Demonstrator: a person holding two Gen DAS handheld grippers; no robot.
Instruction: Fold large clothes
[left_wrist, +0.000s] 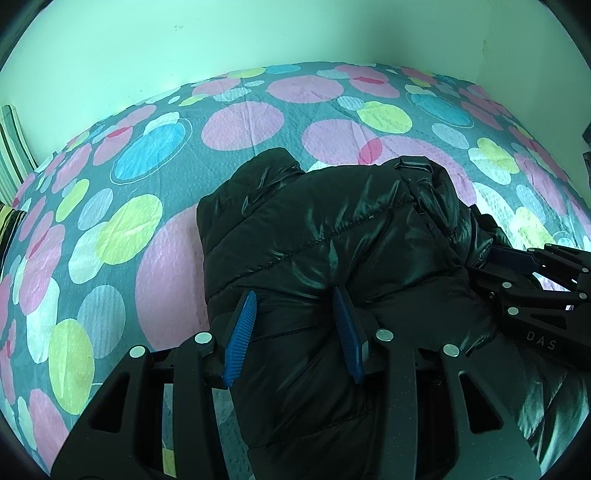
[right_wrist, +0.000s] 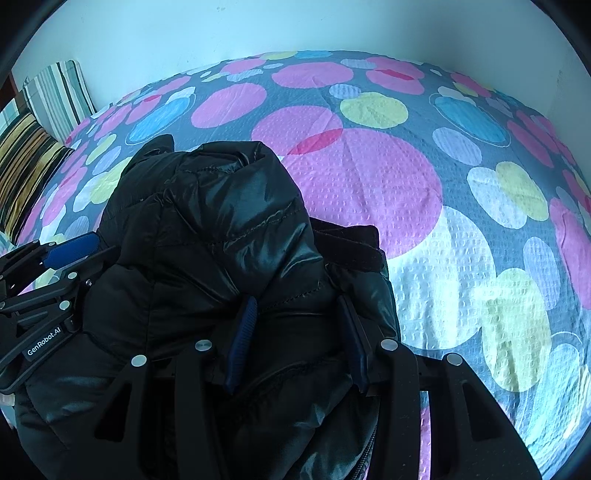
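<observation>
Nearest your left lens, your left gripper (left_wrist: 297, 332) had its blue pads (left_wrist: 240, 336) spread wide, with a thick roll of the black puffer jacket (left_wrist: 332, 240) bulging between them. The padding seemed to touch both pads, but whether you were truly clamping it cannot be told. The jacket sat bundled on the spotted bedspread (left_wrist: 147, 229), near its front edge, its collar end pointing toward the wall.

Further right, your right gripper (right_wrist: 295, 332) was set the same way: jaws well apart, sunk into the jacket's quilted folds beside the dark cuff band (right_wrist: 347, 251). Striped pillows (right_wrist: 33, 162) lay far off at the bed's left end.

My worry was the slick, puffy shell. With jaws that wide, the fabric could slide out as you lifted, and the springy fill could push the fold open again. Your two grippers stood close together, so their linkages might also have knocked into each other.
</observation>
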